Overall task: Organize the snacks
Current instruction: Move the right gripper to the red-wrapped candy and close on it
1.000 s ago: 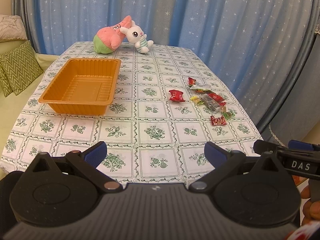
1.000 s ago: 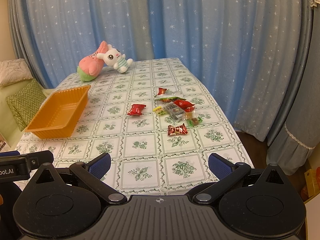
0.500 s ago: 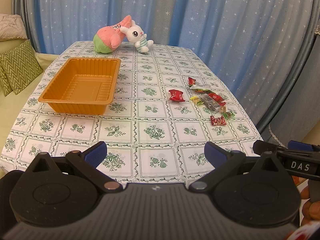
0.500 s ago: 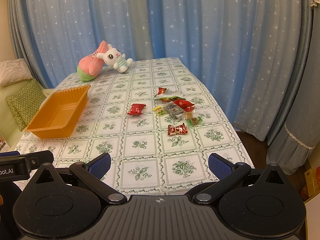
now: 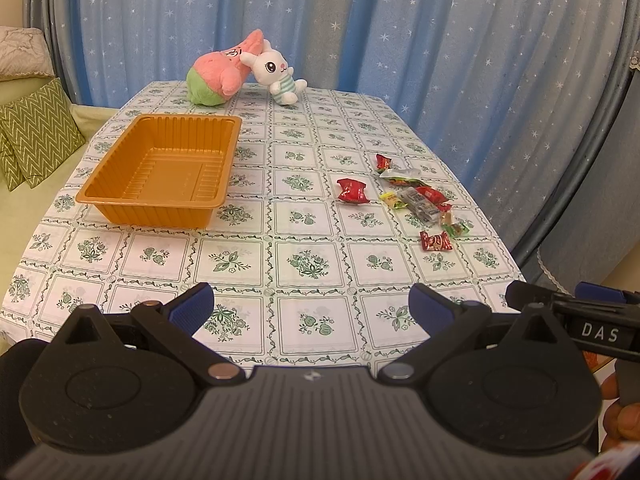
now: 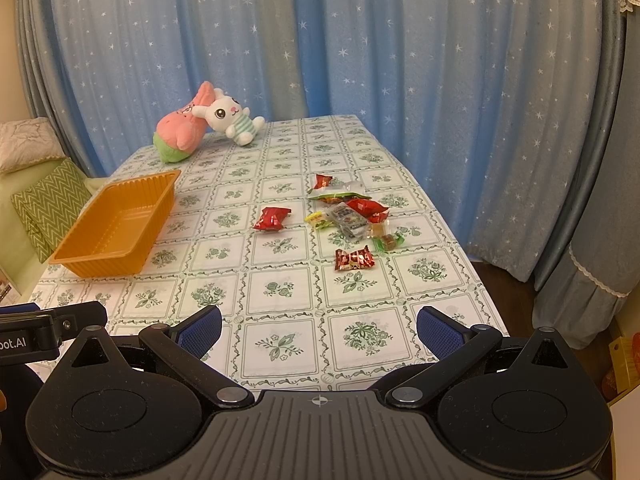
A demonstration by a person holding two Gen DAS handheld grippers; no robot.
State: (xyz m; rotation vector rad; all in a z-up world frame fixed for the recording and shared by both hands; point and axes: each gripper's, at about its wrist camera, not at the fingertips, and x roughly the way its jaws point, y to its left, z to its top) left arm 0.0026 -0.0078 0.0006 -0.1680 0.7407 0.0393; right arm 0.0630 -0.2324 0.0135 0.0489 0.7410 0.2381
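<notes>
An empty orange tray (image 5: 160, 168) (image 6: 120, 226) sits on the left of the table. Several wrapped snacks lie in a loose cluster (image 5: 420, 204) (image 6: 352, 216) on the right. A red packet (image 5: 352, 191) (image 6: 274, 218) lies apart on the tray side, and another red packet (image 5: 436, 241) (image 6: 355, 260) is nearest me. My left gripper (image 5: 311, 307) and right gripper (image 6: 319, 329) both hover open over the table's near edge, well short of the snacks, with nothing between their fingers.
A pink-and-green plush (image 5: 218, 74) and a white bunny plush (image 5: 276, 74) lean together at the table's far end. Blue starred curtains (image 6: 360, 40) hang behind and to the right. Green cushions (image 5: 36, 136) lie on a sofa at the left.
</notes>
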